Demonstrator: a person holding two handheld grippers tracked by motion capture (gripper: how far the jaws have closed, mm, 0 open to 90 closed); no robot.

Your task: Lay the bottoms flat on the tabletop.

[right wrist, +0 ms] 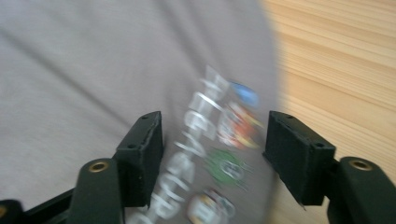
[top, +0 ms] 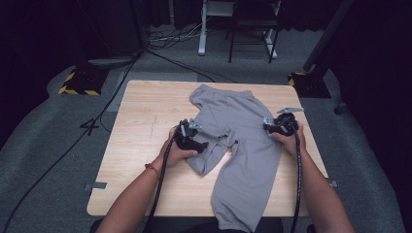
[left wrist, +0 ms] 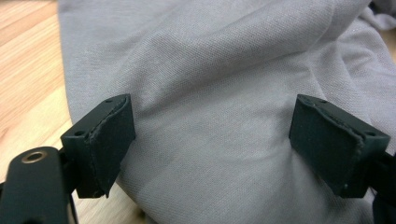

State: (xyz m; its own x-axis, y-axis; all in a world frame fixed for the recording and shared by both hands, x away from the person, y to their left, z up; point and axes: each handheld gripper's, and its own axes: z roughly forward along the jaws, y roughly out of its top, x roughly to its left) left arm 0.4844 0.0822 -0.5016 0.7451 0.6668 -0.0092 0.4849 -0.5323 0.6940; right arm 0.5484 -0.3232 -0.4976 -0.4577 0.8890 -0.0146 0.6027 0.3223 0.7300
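So both tongs, left and right, hang released over grey pants on the worktop.

Both grippers are chunky black units, left gripper and right gripper, each with a small grey plate on top and a black cable trailing back. Flat black pads, brass rivets on the jaw arms. Arms bare, with an orange-red band on the left wrist.

Light wooden table, grey sweatpants spread across it, one leg hanging over the near edge
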